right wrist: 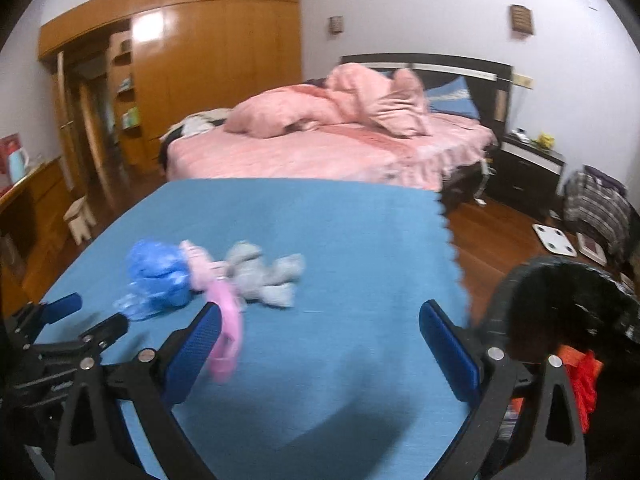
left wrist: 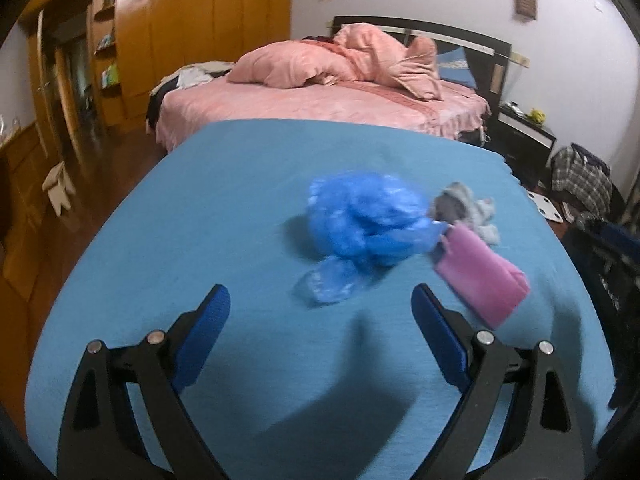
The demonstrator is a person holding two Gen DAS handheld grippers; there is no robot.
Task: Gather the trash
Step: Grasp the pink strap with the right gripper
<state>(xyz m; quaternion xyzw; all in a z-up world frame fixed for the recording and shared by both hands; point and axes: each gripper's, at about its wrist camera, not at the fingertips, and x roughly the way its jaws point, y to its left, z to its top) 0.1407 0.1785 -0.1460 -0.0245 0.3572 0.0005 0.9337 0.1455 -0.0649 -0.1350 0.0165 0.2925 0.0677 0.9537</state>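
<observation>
My left gripper (left wrist: pixel 320 312) stands wide open, its blue pads (left wrist: pixel 434 332) spread far apart with nothing between them, poised above the blue cloth (left wrist: pixel 200 208) that covers the table. My right gripper (right wrist: pixel 320 334) is just as wide, also empty; a pink item (right wrist: pixel 226 328) lies just past my left-hand fingertip in the right wrist view, but blur keeps me from telling whether the pad touches it.

Both of my hands point forward across the table toward the pink bed (right wrist: pixel 320 156), angled slightly downward at the cloth. In the right wrist view my left gripper shows at the lower left edge, close beside my right one.

The trash lies together on the cloth ahead of me. A crumpled blue plastic bag (left wrist: pixel 360 224) sits just beyond my left fingers, a loose tail of it trailing toward me. Touching its right side is the pink item (left wrist: pixel 480 276), a flat oblong whose long axis runs diagonally from the bag toward the near right. Behind it, in contact with both, lies a grey crumpled wad (left wrist: pixel 466 208), sprawling to the right in the right wrist view (right wrist: pixel 264 274).

Off the table's right edge, close to my right gripper, stands a black bin (right wrist: pixel 560 304) with something orange-red (right wrist: pixel 582 380) at its near side.
</observation>
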